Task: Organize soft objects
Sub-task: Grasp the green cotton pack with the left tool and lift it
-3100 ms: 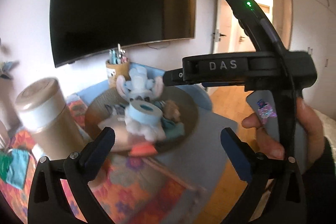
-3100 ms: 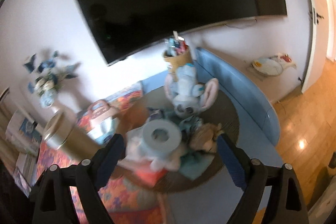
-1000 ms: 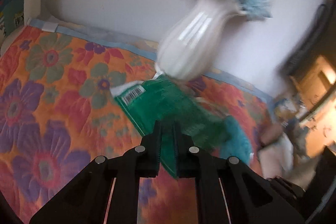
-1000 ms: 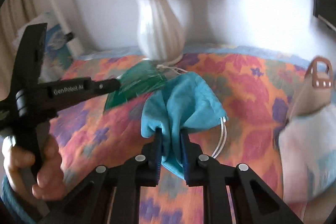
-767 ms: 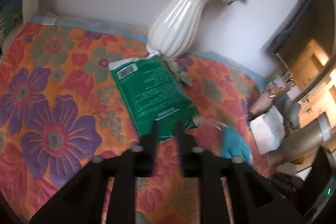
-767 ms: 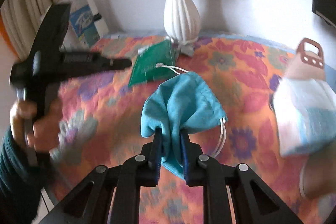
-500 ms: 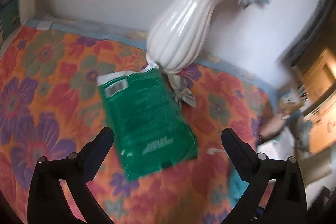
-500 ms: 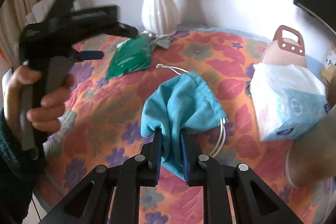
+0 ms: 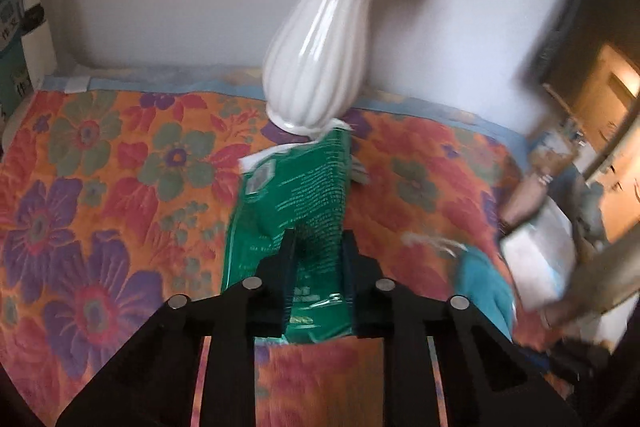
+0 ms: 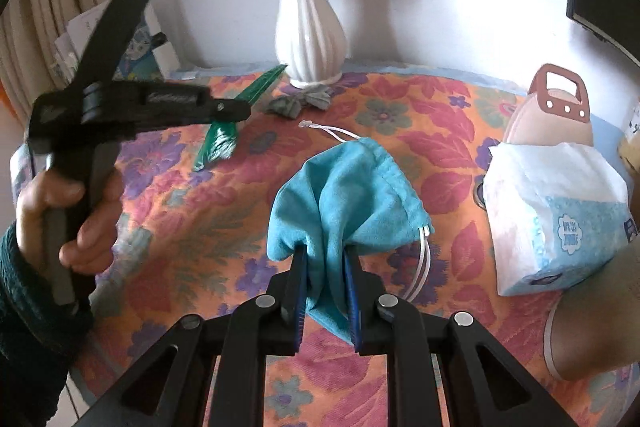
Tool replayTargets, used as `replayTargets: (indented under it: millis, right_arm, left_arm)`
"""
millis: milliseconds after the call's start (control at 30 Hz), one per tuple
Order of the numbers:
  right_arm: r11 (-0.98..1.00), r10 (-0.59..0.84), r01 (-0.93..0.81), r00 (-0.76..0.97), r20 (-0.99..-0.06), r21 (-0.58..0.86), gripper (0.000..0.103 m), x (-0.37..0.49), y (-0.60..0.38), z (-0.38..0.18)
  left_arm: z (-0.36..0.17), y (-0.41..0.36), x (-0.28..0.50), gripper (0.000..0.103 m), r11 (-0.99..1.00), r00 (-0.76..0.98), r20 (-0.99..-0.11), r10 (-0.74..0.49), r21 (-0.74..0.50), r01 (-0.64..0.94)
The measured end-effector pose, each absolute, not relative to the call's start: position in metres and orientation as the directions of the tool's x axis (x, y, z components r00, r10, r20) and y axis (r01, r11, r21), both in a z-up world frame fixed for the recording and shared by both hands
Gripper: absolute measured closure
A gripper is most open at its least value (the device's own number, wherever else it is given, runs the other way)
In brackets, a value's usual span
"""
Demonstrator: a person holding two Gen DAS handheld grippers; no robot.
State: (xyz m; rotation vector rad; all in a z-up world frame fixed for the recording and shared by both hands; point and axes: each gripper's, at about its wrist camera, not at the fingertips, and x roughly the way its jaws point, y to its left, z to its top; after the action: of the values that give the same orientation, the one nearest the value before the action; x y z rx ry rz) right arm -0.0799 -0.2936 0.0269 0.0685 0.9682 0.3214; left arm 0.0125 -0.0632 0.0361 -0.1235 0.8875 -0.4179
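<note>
A green plastic packet stands between the fingers of my left gripper, whose jaws are closing on it and pinching its near end. In the right wrist view the same packet is tilted up on edge off the floral cloth, held by the left gripper in a person's hand. My right gripper is shut on a teal drawstring pouch, which bunches above the fingers with its white cords hanging at the right. The pouch also shows blurred at the lower right of the left wrist view.
A white ribbed vase with blue flowers stands at the back by the wall. A grey fabric bow lies at its foot. A tissue pack and a handled tan bag sit at the right. The floral cloth covers the table.
The left jaws, wide open over the flat green packet half a second ago, have closed on it and tipped it up. The right gripper still holds the teal pouch.
</note>
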Motion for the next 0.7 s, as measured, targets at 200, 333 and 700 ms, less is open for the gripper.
replayTargets:
  millis: [200,333,700]
  right_arm:
    - [0.958,0.241,-0.264,0.512,-0.825,0.116,0.087,-0.100,-0.285,0.032]
    - [0.966,0.214,-0.234,0.475,-0.853,0.111,0.085,-0.103,-0.285,0.023]
    - [0.972,0.203,-0.204,0.457,-0.866,0.120,0.038,-0.097,-0.287,0.015]
  left_arm:
    - [0.044,-0.059,-0.024,0.087,0.884,0.509,-0.736,-0.446,-0.274,0.379]
    - [0.037,-0.077,-0.031,0.046,0.914,0.573,-0.745,-0.341,-0.120,0.388]
    - [0.001,-0.069,0.019,0.017,0.948,0.492,-0.832,-0.257,-0.119,0.295]
